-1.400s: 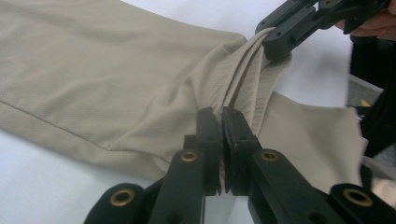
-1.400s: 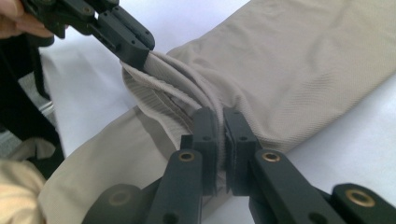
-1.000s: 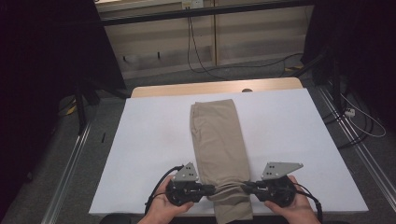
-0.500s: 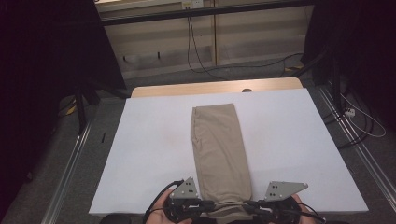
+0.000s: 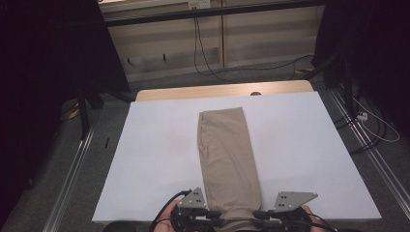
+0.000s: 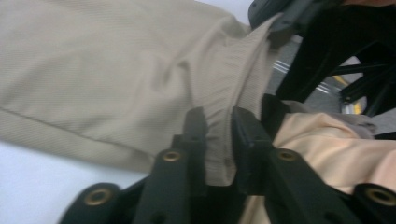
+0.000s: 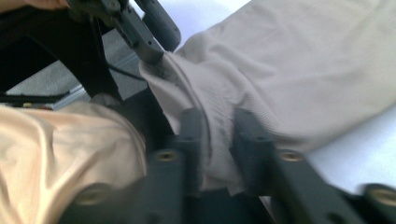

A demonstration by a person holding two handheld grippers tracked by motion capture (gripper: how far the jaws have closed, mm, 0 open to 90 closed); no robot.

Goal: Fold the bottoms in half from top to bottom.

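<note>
Risk first: the folded beige trousers could be left skewed or dragged off the near edge of the white counter, since the hem end is bunched and lifted between both tools and overhangs toward the person; a late or uneven let-go on one side would pull the fold crooked. The trousers stretch away from the tools, ahead and between them. Left tool: jaws have just been opening, gap narrow, hem cloth between the pads, seemingly w/ little or no pinch. Right tool: same, jaws just been opening, narrow gap, fabric edge hanging between, approx. loose.
</note>
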